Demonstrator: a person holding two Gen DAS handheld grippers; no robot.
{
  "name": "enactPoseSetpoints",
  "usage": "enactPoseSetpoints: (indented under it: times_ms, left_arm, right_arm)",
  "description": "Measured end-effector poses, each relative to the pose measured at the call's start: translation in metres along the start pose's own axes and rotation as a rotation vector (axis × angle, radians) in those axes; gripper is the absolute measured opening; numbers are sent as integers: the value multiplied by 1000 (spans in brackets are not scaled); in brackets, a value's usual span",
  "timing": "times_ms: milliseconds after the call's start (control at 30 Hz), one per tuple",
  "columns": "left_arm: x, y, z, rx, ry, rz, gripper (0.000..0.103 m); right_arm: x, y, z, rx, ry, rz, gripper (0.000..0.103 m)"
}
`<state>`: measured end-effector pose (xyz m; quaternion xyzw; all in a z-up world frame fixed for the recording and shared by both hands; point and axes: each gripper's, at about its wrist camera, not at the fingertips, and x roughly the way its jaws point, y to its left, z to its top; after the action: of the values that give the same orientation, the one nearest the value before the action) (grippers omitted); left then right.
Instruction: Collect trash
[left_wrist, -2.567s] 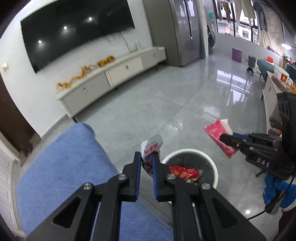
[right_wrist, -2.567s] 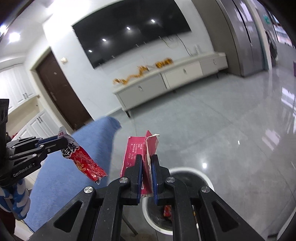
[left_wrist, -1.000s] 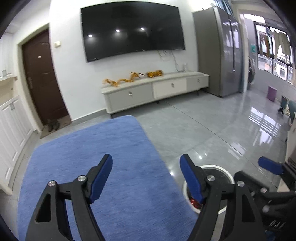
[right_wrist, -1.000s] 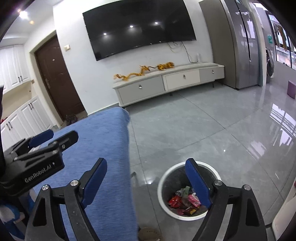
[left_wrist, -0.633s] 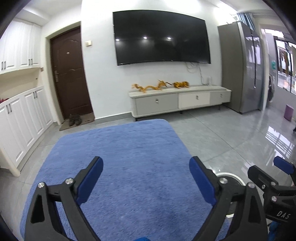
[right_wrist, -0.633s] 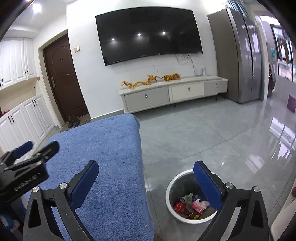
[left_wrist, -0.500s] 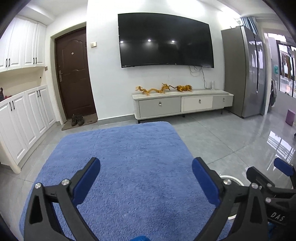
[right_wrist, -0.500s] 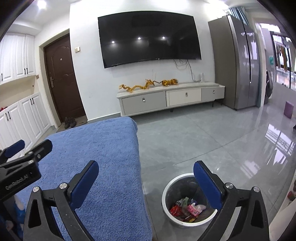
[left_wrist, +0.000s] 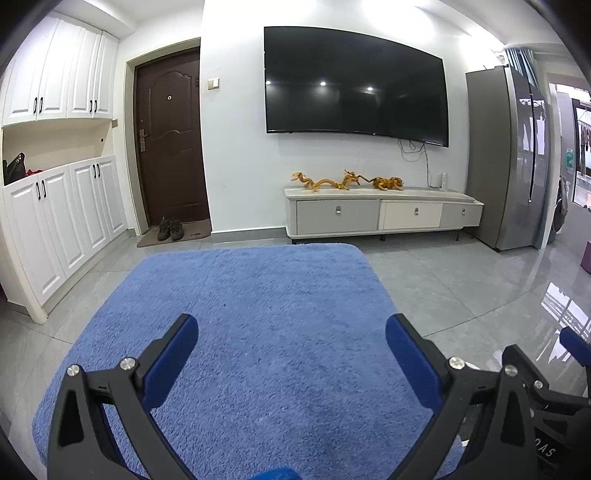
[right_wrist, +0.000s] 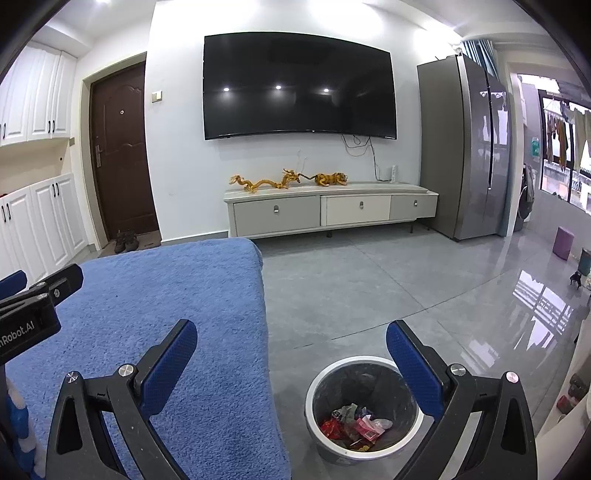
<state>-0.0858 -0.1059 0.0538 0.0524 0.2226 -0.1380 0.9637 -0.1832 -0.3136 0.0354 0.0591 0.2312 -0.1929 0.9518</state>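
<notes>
A round grey bin (right_wrist: 314, 384) with a white rim stands on the floor beside the blue cloth-covered surface (right_wrist: 177, 295). Red and pale wrappers (right_wrist: 354, 424) lie in its bottom. My right gripper (right_wrist: 291, 332) is open and empty, with its right finger above the bin and its left finger over the blue cloth. My left gripper (left_wrist: 291, 332) is open and empty over the middle of the blue surface (left_wrist: 266, 295). Each gripper shows at the edge of the other's view: the right gripper (left_wrist: 546, 350) low on the right, the left gripper (right_wrist: 40, 280) on the left. No trash lies on the cloth.
A low white TV cabinet (right_wrist: 328, 210) with golden figures stands under a wall TV (right_wrist: 299, 85). A dark door (left_wrist: 170, 147) with shoes (left_wrist: 170, 229) is at the left, by white cupboards (left_wrist: 62, 229). A grey fridge (right_wrist: 465, 147) and a purple stool (right_wrist: 563, 242) stand at the right.
Both grippers were shut on wrappers above the bin; now both are wide open and empty, and the wrappers lie in the bin. Both views have swung left and levelled toward the blue surface.
</notes>
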Motion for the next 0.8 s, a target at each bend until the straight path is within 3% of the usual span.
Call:
enactPoseSetpoints:
  times_ms: [800]
  left_arm:
    - [7,-22,-17,74,37,-19,102]
  right_arm:
    - [6,-16,-12,33,5,-48,103]
